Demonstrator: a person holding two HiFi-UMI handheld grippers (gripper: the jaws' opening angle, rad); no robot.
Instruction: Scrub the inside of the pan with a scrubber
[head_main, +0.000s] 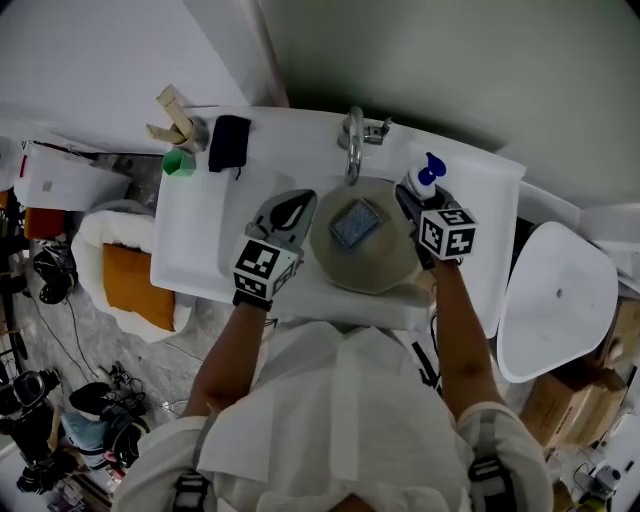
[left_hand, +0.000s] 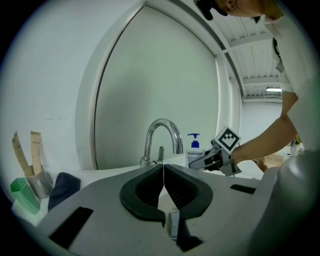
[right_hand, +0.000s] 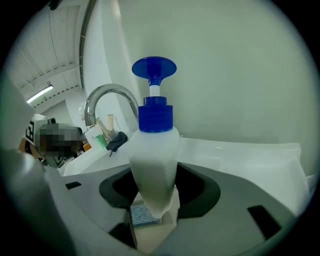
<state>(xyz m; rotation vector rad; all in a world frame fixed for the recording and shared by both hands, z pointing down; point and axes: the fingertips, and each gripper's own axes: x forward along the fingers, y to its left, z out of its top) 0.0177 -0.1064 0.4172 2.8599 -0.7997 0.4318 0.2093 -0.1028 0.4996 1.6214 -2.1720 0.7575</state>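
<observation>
The left fingers (head_main: 292, 212) sit just off the pan's (head_main: 385, 268) left rim, in the sink (head_main: 200, 245). The right fingers (head_main: 408, 207) stand at its far right edge, by the bottle (head_main: 428, 172). The scrubber (head_main: 355, 223) lies mid-pan, bare floor all round. In the left gripper view, the left fingers (left_hand: 145, 187) are pressed together, empty, with the faucet (left_hand: 162, 135) ahead. In the right gripper view, the right fingers (right_hand: 197, 192) clamp the bottle (right_hand: 152, 165) and the scrubber (right_hand: 142, 214) shows below.

Tan pan (head_main: 345, 268), blue-grey scrubber (head_main: 355, 223), white blue-capped soap bottle (right_hand: 152, 150)
</observation>
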